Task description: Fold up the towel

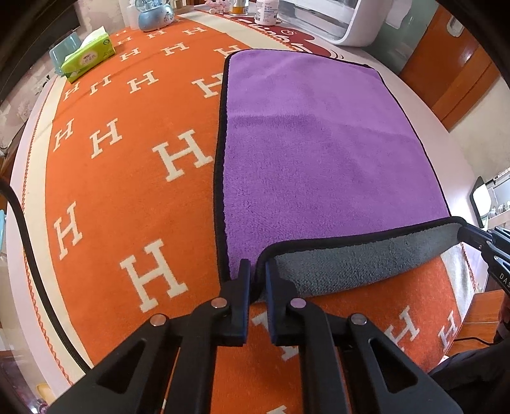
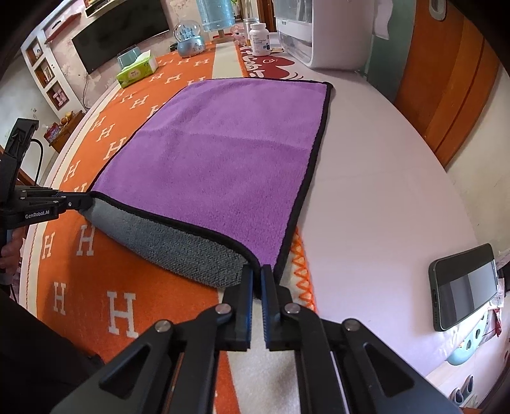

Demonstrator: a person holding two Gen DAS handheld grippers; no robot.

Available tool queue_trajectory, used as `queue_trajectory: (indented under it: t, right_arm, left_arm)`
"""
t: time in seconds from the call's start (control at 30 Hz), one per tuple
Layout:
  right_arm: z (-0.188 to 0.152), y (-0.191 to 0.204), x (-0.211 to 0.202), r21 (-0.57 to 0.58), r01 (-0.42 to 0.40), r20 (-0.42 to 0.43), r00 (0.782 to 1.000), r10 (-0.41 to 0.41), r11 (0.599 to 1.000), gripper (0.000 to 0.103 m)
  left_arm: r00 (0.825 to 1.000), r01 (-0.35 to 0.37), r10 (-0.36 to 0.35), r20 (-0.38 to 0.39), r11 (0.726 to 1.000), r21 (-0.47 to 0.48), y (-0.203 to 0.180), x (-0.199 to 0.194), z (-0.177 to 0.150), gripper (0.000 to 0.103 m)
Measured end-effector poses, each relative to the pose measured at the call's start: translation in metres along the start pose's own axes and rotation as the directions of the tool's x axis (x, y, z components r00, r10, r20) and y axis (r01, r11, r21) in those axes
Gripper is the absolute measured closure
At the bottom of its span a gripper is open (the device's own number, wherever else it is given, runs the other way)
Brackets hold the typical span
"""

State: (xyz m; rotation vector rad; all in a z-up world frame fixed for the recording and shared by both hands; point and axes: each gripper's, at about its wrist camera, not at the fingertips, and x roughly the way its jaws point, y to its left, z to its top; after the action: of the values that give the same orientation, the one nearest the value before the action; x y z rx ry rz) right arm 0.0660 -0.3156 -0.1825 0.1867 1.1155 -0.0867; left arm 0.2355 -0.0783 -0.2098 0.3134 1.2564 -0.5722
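A purple towel (image 1: 318,143) with a black hem and grey underside lies on the orange H-patterned tablecloth (image 1: 127,191); it also shows in the right wrist view (image 2: 223,165). Its near edge is lifted off the table, showing the grey side. My left gripper (image 1: 257,270) is shut on the towel's near left corner. My right gripper (image 2: 257,274) is shut on the near right corner. Each gripper shows in the other's view: the right one (image 1: 478,239) at the right edge, the left one (image 2: 73,202) at the left edge.
A green tissue pack (image 1: 89,57), a snow globe (image 1: 156,16), a white pill bottle (image 1: 266,12) and a white appliance (image 1: 334,19) stand at the table's far end. A phone (image 2: 462,286) lies on the white table at the right.
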Motion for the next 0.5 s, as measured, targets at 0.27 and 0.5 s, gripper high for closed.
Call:
queue_trajectory:
  t: [0.27,0.5]
  right_arm:
    - [0.004,0.0,-0.007,0.006,-0.004,0.015,1.0,0.004,1.0,0.099]
    - [0.014,-0.002,-0.019,0.0,-0.004,0.042,0.999,0.004,1.0,0.099]
  left_arm:
    - [1.0,-0.011,0.011,0.013,1.0,-0.003,-0.002,-0.009,0.004,0.096]
    - [0.999,-0.01,0.01,0.048,1.0,0.006,-0.004,-0.031,0.015,0.097]
